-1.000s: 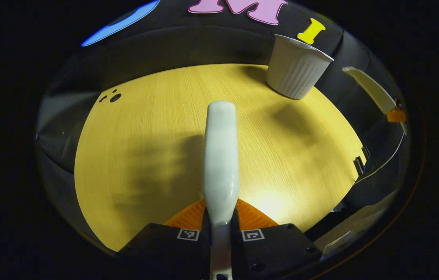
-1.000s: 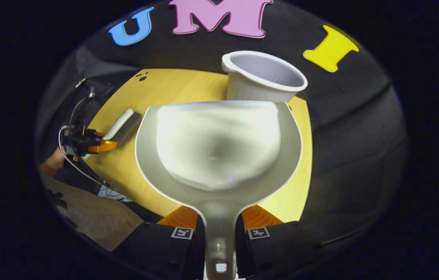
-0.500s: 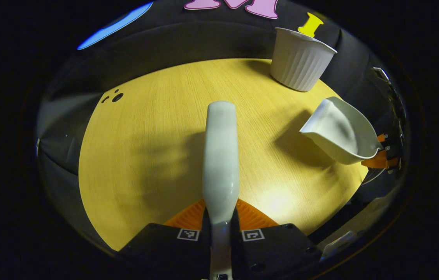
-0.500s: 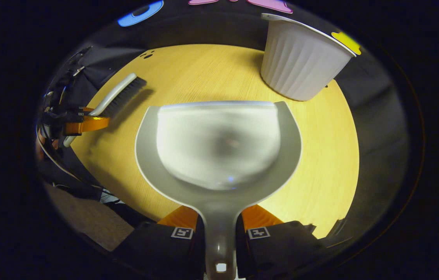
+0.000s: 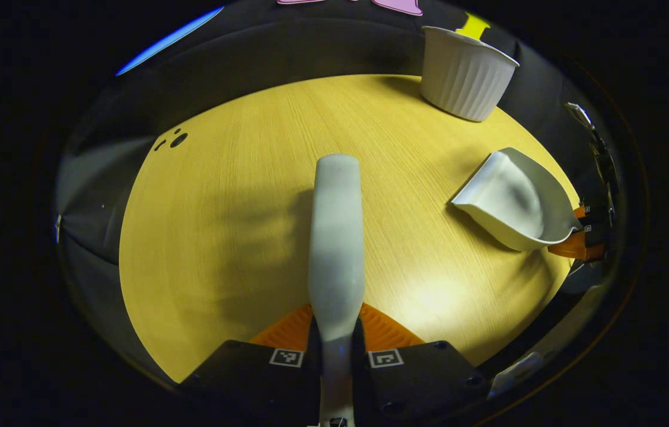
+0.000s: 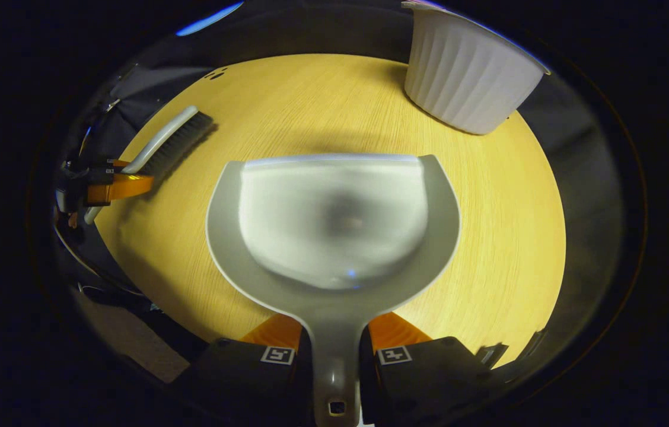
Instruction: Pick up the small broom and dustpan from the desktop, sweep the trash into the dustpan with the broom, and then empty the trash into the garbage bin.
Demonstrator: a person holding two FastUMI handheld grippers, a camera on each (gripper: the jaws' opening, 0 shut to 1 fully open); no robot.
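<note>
My left gripper (image 5: 337, 325) is shut on the white handle of the small broom (image 5: 337, 237), which points out over the yellow wooden desktop (image 5: 222, 225). In the right gripper view the broom (image 6: 171, 142) shows its dark bristles at the left, low over the desk, held by the left gripper (image 6: 110, 185). My right gripper (image 6: 334, 332) is shut on the handle of the white dustpan (image 6: 334, 225). The dustpan (image 5: 512, 198) sits low at the desk's right side, lip tilted down; contact with the desk is unclear. The pan looks empty. The white ribbed garbage bin (image 6: 471, 71) stands at the far right.
A few small dark specks (image 5: 173, 141) lie at the desk's far left edge, also seen as specks (image 6: 216, 74) in the right gripper view. The bin (image 5: 466, 71) stands near the far edge. Dark cloth walls surround the desk.
The dustpan has come down from beside the bin's rim to low over the desk on the right. The broom has dropped slightly toward the desk.
</note>
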